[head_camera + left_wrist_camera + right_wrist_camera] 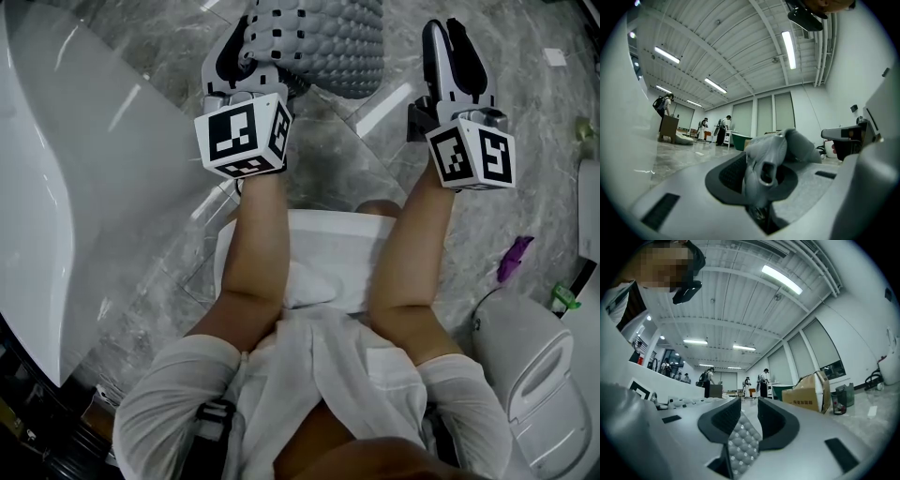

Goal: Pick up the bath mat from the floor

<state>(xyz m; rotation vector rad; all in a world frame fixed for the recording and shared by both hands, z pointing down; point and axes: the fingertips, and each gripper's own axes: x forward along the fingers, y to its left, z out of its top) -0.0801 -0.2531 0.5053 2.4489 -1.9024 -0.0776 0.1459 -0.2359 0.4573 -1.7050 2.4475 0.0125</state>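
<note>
The grey bubble-textured bath mat shows at the top middle of the head view, over the marble floor. My left gripper is at the mat's left edge. In the left gripper view its jaws are shut on a bunched fold of the mat. My right gripper is held to the right of the mat. In the right gripper view its jaws stand apart, with a strip of the mat low between them, against the left pad. The floor shows through the gap above it.
A white bathtub fills the left side. A white toilet stands at the lower right, with a purple object and a green one near it. A cardboard box and a small bin stand on the floor to the right.
</note>
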